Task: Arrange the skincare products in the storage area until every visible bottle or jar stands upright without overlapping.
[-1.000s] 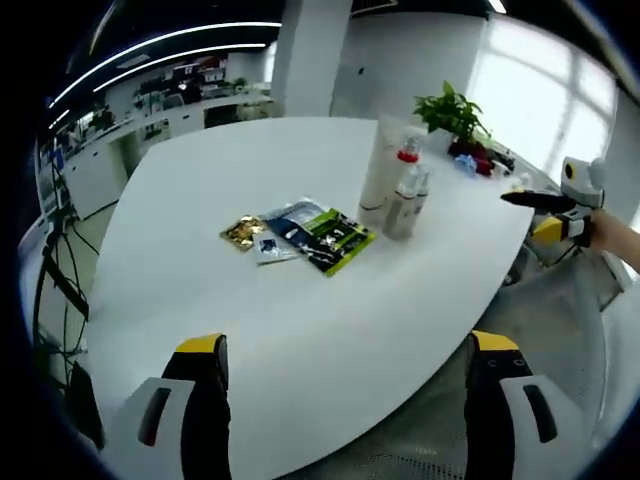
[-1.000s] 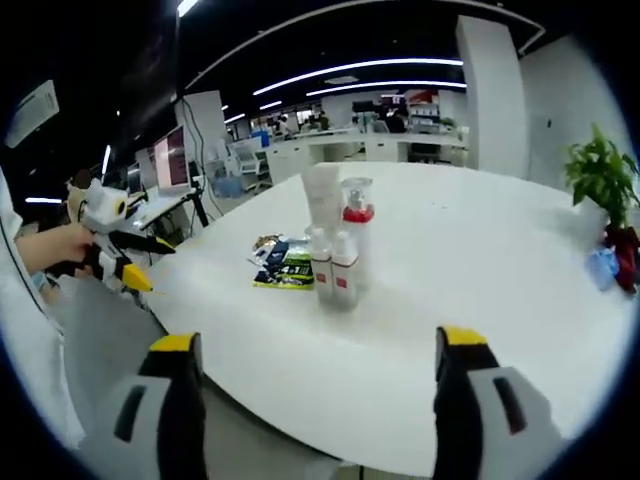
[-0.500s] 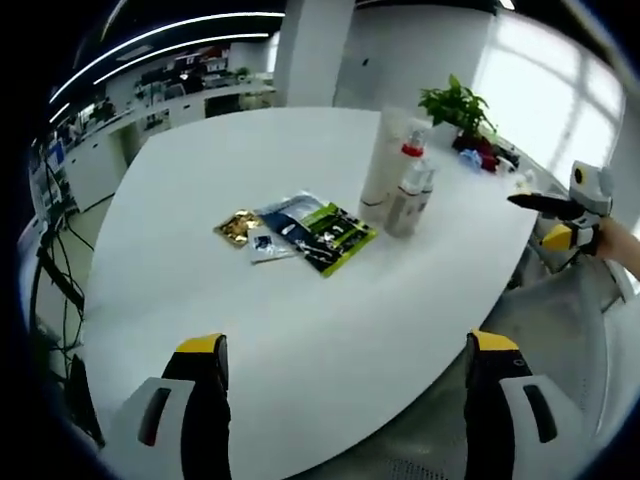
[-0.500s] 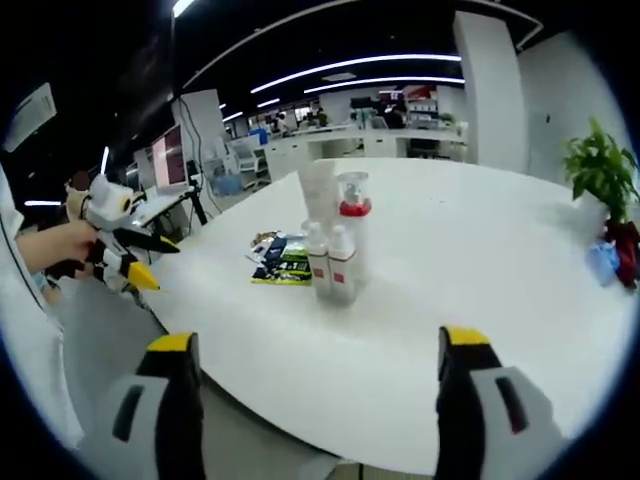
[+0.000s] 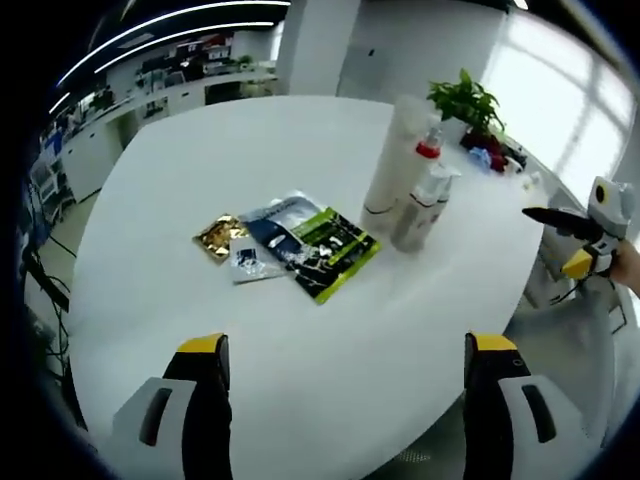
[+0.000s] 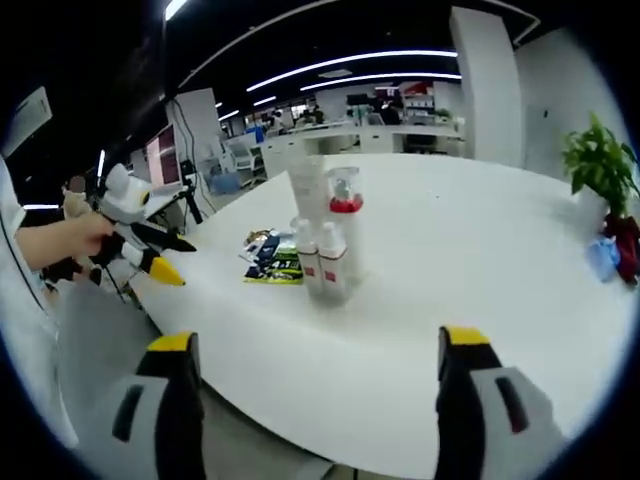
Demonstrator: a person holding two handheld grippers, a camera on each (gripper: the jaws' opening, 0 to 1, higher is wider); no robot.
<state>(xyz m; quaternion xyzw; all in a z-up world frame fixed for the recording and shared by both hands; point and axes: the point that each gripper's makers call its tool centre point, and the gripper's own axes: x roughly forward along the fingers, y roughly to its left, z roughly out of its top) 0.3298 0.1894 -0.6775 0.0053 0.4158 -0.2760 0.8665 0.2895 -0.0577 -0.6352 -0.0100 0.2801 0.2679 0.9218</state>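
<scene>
White and curved, the office table [image 5: 150,260] carries the whole job, with desks, monitors and ceiling light strips behind it and a potted plant [image 5: 468,100] near its far edge. Compared with 1 s ago, the left gripper view has moved in over the table: the flat sachets [image 5: 290,240] and the cluster of upright containers now sit larger and nearer, so the left gripper [image 5: 345,400] is closing on the work while nothing on the table itself has shifted. The cluster stands at about 1 o'clock from the left gripper: a tall white tube [image 5: 388,165], a red-collared pump bottle [image 5: 428,150] and a small white bottle [image 5: 420,205], all upright and packed just beside one another. In the right gripper view the same group shows 2 small red-labelled bottles [image 6: 320,262] in front of the pump bottle, at roughly 11 o'clock from the right gripper [image 6: 315,400]. Both grippers have their jaws spread wide and hold nothing. The right gripper also appears at 3 o'clock in the left gripper view, off the table's edge. My judgement: this is approach only; the bottles already stand, so spacing them apart looks like the remaining work.
</scene>
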